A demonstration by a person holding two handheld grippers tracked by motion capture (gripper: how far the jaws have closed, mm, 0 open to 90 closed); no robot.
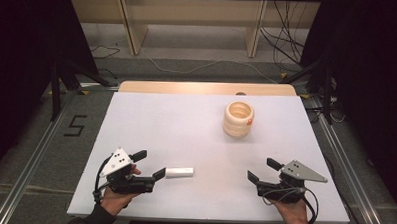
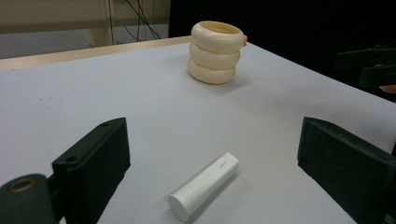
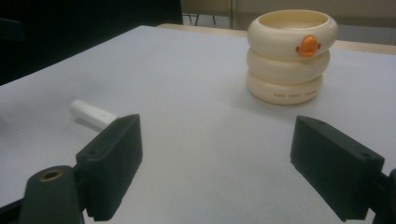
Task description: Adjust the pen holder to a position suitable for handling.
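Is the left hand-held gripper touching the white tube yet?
Apart. In the left gripper view the white tube lies on the table between the open jaws of the left hand-held gripper, bare table showing on both sides.

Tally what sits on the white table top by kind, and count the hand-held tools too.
White tube: 1
Cream ringed cup with an orange mark: 1
Hand-held tools: 2, the left tool and the right tool, both open
Total: 4

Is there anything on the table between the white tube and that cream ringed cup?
No, the stretch from white tube to cream ringed cup is bare tabletop, seen in the left gripper view.
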